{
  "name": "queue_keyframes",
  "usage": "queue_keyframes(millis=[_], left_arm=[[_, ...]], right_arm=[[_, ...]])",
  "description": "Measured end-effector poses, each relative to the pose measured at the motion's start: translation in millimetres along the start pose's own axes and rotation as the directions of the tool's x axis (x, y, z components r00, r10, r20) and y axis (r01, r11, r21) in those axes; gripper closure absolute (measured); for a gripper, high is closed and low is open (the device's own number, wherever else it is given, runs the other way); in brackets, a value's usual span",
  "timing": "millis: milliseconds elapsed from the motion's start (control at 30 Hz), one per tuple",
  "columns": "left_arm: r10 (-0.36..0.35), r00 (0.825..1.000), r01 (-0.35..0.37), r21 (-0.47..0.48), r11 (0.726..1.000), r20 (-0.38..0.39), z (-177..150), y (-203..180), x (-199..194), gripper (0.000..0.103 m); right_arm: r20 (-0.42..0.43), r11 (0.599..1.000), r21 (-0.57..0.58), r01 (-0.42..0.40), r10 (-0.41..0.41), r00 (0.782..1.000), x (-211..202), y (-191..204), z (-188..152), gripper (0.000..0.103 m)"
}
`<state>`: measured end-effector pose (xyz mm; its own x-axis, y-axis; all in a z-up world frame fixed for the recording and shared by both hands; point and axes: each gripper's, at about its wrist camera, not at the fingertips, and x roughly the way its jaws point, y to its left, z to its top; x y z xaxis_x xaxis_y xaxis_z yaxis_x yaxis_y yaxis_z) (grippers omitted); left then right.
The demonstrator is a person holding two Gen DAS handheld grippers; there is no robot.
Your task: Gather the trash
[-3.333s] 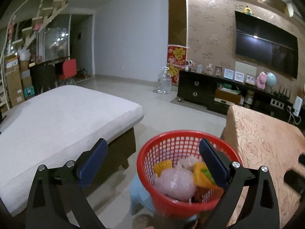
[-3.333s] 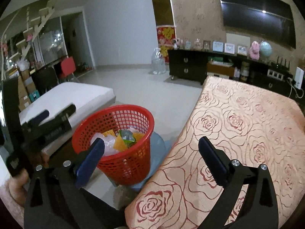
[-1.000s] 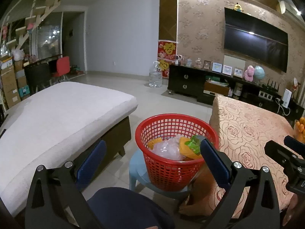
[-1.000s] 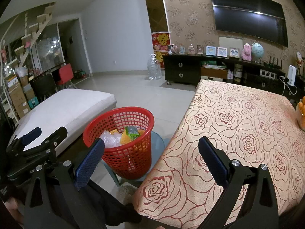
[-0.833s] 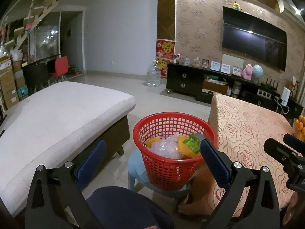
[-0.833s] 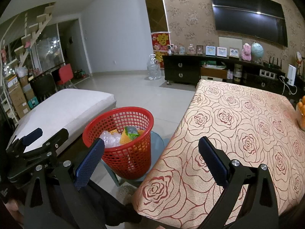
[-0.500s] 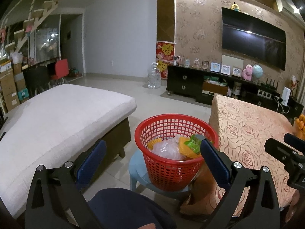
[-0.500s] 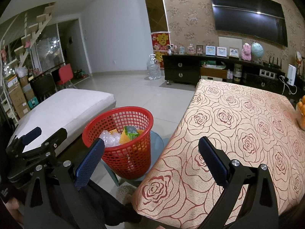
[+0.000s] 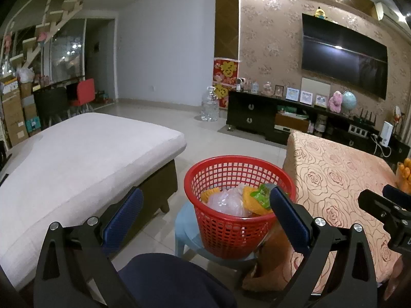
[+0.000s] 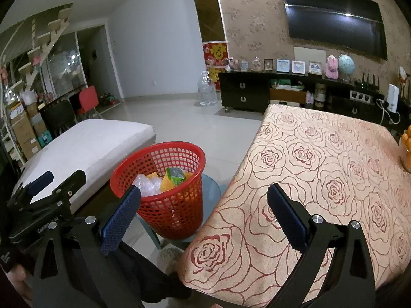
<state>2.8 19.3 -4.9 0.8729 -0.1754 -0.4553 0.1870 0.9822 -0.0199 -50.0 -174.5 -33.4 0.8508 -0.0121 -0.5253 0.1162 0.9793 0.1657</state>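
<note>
- The table [image 10: 334, 169], covered by a rose-patterned cloth, fills the right of both views. No loose litter shows on the part in view; a bowl of orange fruit [image 10: 407, 143] sits at its far right edge.
- A couch with a pale cushion [image 9: 77, 154] lies to the left, and nothing is resting on it.
- The red basket [image 9: 231, 220] stands on a small blue stool [image 9: 187, 233] between the couch and the table, just beside the table's corner. It is about half full.
- The trash [image 9: 236, 200] inside is a crumpled clear plastic bag, 2 or so orange wrappers and 1 green packet, all below the rim.
- The left gripper [image 9: 205, 205] hovers in front of the basket and above the person's dark trouser leg, jaws spread wide, nothing between them.
- The right gripper [image 10: 203, 205] hangs over the near corner of the table, jaws equally wide and empty.
- Step in hand, as I judge it: the collecting looks done or close to it, since both tools are empty and pulled back from the basket, with no stray piece visible on table, couch or floor.
- Next move, as a guess: sweep the view over the hidden parts of the table and floor for a leftover piece. If 1 turns up, close a gripper on it, carry it over the rim and let go. If none, rest.
</note>
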Motion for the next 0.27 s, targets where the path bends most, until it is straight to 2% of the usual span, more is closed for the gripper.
queue_keyframes(millis=[133,200,267], left_arm=[[-0.020,1.000,0.020,0.003,1.000,-0.016,-0.6,-1.1,2.8,0.008],[-0.025,1.000,0.025,0.005,1.000,-0.018,-1.9,-1.4,4.2,0.008],[-0.028,0.999,0.028,0.003,1.000,-0.020,-5.4,-1.4,7.8,0.008]], right_arm=[[-0.018,0.998,0.063,0.015,-0.013,1.000,0.0,-29.7,5.3,0.007],[-0.032,0.993,0.099,0.068,-0.065,0.997,0.8,-63.4,5.6,0.007],[-0.070,0.974,0.124,0.191,-0.184,0.981,5.2,-117.3,3.5,0.007]])
